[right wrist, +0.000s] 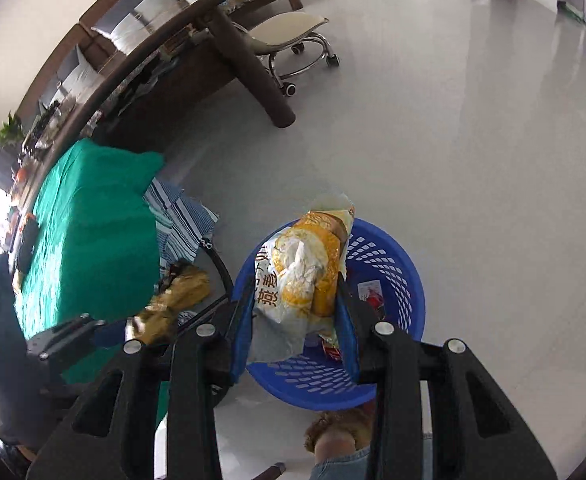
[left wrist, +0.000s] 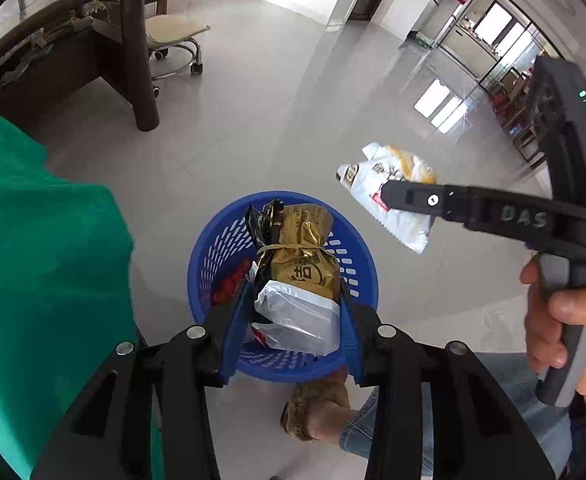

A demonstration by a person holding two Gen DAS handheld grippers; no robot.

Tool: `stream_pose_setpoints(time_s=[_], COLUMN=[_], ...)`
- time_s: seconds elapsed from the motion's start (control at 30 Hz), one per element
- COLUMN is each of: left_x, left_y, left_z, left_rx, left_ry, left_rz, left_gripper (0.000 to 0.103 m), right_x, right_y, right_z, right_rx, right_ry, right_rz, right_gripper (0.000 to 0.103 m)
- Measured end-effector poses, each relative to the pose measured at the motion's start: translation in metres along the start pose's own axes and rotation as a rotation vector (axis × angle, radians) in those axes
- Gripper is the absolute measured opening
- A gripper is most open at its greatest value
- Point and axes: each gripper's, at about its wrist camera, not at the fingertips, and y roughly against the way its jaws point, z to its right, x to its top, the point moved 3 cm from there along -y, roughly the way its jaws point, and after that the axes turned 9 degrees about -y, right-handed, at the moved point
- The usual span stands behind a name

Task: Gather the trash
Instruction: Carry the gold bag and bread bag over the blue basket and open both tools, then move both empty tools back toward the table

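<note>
Blue basket (left wrist: 213,248): round plastic, slotted lattice wall, standing on the pale glossy tiled floor (left wrist: 277,120) beside a table draped in green cloth (left wrist: 33,264). Already holds a red wrapper (left wrist: 229,284) low inside.

Left tool (left wrist: 293,300): clamped on a gold foil bag (left wrist: 305,248), crinkled and shiny, tied at the neck, with a silver-white lower end. Hangs directly over the basket opening; not yet dropped.

Right tool (right wrist: 293,304): clamped on a white and yellow plastic bag (right wrist: 301,268), thin, creased, printed with red characters. In its own view the bag hangs over the basket's left rim; in the left view it sits to the right of the basket.

Progress, judged: late in the task. Some trash is binned, two pieces are carried to the basket, and both releases remain. No other loose trash shows on the floor.
</note>
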Motion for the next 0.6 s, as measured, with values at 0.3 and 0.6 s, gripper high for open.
stream_pose_setpoints(time_s=[0.3, 0.6], left_x=[0.019, -0.003], left_y=[-0.021, 0.111], left_z=[-0.012, -0.032], left_rx=[0.038, 0.138], left_ry=[-0.023, -0.063], left_rz=[-0.018, 0.195], left_gripper=[0.079, 0.094], right_x=[0.017, 0.021], right_y=[0.015, 0.047], right_z=[0.019, 0.012], right_rx=[0.057, -0.004], right_ry=[-0.102, -0.067], right_rz=[0.092, 0.261], right_gripper=[0.070, 0.083])
